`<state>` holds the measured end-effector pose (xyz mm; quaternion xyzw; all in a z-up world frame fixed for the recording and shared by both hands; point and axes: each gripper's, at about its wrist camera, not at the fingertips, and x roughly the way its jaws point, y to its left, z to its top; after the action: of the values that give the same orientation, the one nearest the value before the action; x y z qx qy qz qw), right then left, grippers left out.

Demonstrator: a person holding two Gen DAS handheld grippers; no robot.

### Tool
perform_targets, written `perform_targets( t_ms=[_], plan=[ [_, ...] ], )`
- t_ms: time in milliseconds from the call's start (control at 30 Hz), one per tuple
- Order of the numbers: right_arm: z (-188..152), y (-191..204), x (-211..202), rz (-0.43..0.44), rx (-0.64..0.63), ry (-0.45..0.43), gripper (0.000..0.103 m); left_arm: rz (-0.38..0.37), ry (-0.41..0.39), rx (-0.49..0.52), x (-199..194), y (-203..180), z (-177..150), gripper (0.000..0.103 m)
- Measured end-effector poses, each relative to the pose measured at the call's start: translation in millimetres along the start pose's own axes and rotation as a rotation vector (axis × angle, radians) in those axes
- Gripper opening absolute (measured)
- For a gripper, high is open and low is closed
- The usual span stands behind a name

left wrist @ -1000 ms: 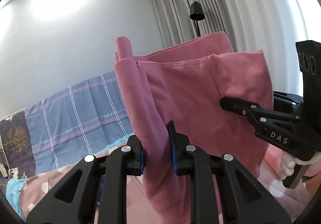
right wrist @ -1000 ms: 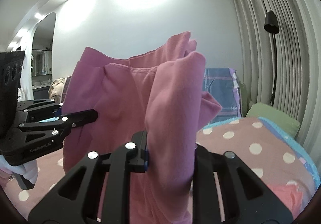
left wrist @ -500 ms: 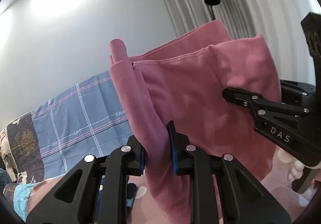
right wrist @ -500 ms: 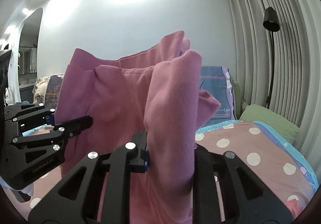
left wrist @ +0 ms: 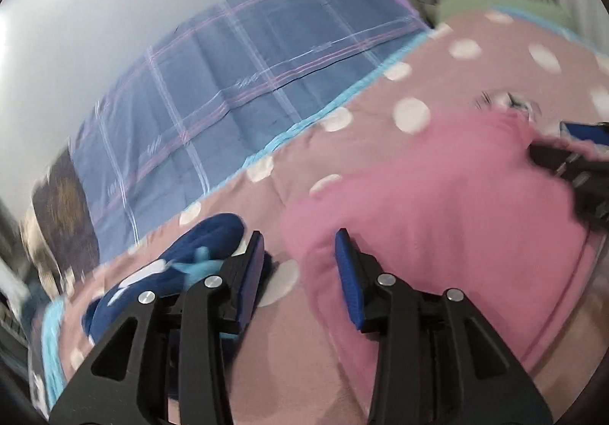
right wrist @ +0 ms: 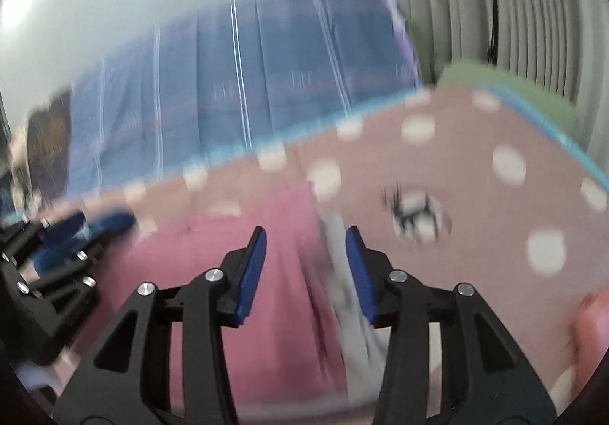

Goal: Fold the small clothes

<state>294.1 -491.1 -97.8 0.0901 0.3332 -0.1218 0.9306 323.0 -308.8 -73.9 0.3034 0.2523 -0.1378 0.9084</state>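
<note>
One pink garment [left wrist: 437, 204] lying flat on the polka-dot bed cover [left wrist: 475, 56], centre-right of the left-wrist frame, long axis running lower left to upper right. Left tool [left wrist: 298, 265] and right tool [right wrist: 306, 257] just opened, jaws apart over the garment's edges, pads gripping nothing. One dark blue garment [left wrist: 198, 238] lower left

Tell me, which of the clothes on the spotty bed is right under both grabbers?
The pink garment, spread flat on the dotted pink bedspread. It lies below both open grippers. The dark blue garment lies bunched up to its left, beside the left gripper only.
</note>
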Motion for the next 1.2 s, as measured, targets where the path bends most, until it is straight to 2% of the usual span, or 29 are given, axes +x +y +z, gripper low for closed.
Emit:
perform_targets(
  t_ms=[67, 167, 233, 300, 433, 533, 633, 667, 733, 800, 867, 900, 967, 1033, 1100, 1200],
  plan=[
    [-20, -9, 9, 0.035, 0.051, -0.013, 0.061, 0.044, -0.048, 0.047, 0, -15, -16, 0.031],
    [-25, -31, 11, 0.104, 0.165, 0.005, 0.070, 0.099, -0.089, 0.063, -6, -33, -27, 0.019],
    [-25, -39, 16, 0.118, 0.195, 0.016, 0.075, 0.110, -0.090, 0.066, -8, -35, -27, 0.018],
    [-27, -31, 12, 0.112, 0.190, 0.011, 0.075, 0.087, -0.084, 0.035, -9, -29, -24, 0.019],
    [-27, -18, 6, 0.037, 0.131, -0.014, 0.075, 0.054, -0.085, 0.000, -13, -21, -23, 0.022],
    [-29, -14, -7, -0.028, 0.114, -0.054, 0.075, 0.000, -0.085, -0.030, -41, -13, -27, 0.025],
    [-40, -19, -44, -0.029, 0.157, -0.085, 0.075, -0.088, -0.139, -0.049, -95, -4, -40, 0.035],
    [-45, -20, -59, -0.004, 0.170, -0.103, 0.075, -0.108, -0.154, -0.059, -112, -2, -45, 0.041],
    [-58, -20, -100, 0.075, 0.161, -0.151, 0.075, -0.167, -0.182, -0.093, -147, 3, -58, 0.045],
    [-74, -14, -144, 0.141, 0.093, -0.197, 0.084, -0.206, -0.221, -0.125, -191, 9, -76, 0.052],
    [-92, -9, -187, 0.140, 0.053, -0.248, 0.100, -0.212, -0.252, -0.147, -223, 12, -90, 0.065],
    [-102, -9, -208, 0.144, 0.049, -0.275, 0.101, -0.210, -0.267, -0.170, -242, 14, -99, 0.069],
    [-125, -13, -250, 0.166, 0.063, -0.320, 0.101, -0.198, -0.274, -0.216, -268, 17, -111, 0.089],
    [-143, -17, -278, 0.160, 0.100, -0.324, 0.101, -0.184, -0.283, -0.250, -296, 17, -125, 0.095],
    [-157, -19, -296, 0.138, 0.108, -0.290, 0.101, -0.159, -0.298, -0.265, -316, 16, -134, 0.100],
    [-176, -15, -320, 0.075, 0.083, -0.221, 0.101, -0.153, -0.306, -0.296, -344, 17, -147, 0.102]
  ],
)
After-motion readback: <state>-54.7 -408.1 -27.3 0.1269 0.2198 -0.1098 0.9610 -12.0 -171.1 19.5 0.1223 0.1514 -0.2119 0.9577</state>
